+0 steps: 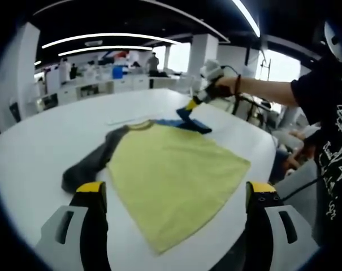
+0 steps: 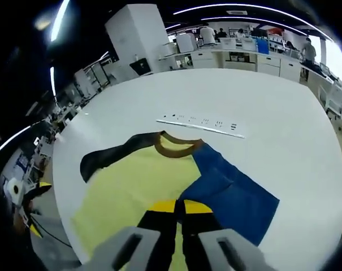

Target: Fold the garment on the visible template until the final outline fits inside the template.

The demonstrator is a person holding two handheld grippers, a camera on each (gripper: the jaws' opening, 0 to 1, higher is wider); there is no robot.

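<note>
A yellow shirt [image 1: 171,169] with a brown collar [image 2: 176,148] lies flat on the white table [image 1: 57,135]. Its dark grey sleeve [image 1: 91,161] is spread out to one side. The blue sleeve [image 2: 233,195] lies on the other side, and my right gripper [image 2: 179,208] is shut on its edge where it meets the yellow body. In the left gripper view that right gripper [image 1: 191,104] holds the blue sleeve [image 1: 187,123] slightly raised at the far end of the shirt. My left gripper [image 1: 176,191] hovers open over the shirt's near hem, jaws wide apart.
A thin white strip with dark marks [image 2: 202,123] lies on the table beyond the collar. A person in a black printed T-shirt [image 1: 329,141] stands at the table's right edge. White desks and pillars [image 2: 137,34] stand behind.
</note>
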